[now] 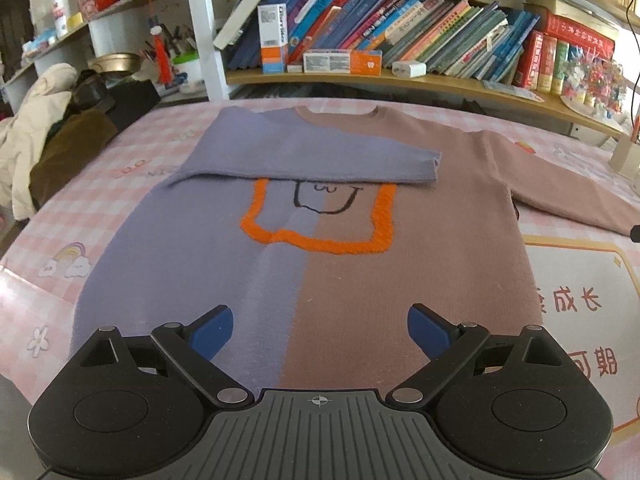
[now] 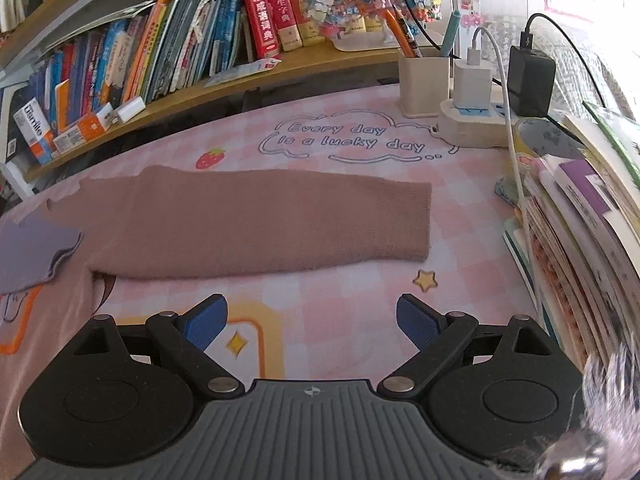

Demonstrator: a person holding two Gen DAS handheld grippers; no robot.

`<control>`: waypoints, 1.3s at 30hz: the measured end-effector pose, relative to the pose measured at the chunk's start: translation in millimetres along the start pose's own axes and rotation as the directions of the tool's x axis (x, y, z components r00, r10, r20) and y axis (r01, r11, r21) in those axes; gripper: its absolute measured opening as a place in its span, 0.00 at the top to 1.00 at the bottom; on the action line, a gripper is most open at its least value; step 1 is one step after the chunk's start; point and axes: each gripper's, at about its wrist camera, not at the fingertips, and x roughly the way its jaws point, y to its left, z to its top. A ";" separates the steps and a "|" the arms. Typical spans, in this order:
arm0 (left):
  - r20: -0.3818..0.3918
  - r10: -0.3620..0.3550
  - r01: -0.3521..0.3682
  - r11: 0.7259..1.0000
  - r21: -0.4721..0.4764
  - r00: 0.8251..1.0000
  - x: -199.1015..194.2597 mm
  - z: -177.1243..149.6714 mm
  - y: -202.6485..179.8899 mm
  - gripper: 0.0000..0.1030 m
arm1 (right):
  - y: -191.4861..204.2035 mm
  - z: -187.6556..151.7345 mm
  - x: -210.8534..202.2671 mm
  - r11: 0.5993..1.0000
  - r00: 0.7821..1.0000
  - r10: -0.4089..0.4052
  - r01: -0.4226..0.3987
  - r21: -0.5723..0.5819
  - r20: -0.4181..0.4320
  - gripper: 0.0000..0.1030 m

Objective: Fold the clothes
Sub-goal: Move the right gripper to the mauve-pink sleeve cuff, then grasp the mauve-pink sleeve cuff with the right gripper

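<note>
Soft, limp knit sweater; grab brown sleeve cuff at 3 o'clock; left gripper and right gripper both apart, empty.

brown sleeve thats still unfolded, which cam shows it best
The right wrist view: the brown sleeve lies flat across the middle, seen whole from shoulder to cuff, ahead of the open right gripper. The left wrist view catches it only at the right edge, stretched by the lens, its cuff cut off.

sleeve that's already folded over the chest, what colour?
Lavender purple. The folded sleeve shows best in the left wrist view, lying across the sweater.
</note>
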 end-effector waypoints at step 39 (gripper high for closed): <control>-0.004 0.086 -0.086 0.995 -0.048 0.996 -3.0 3.3 12.8 0.07 | -43.0 44.7 51.5 0.937 0.991 0.133 -0.137 0.321 0.034 0.72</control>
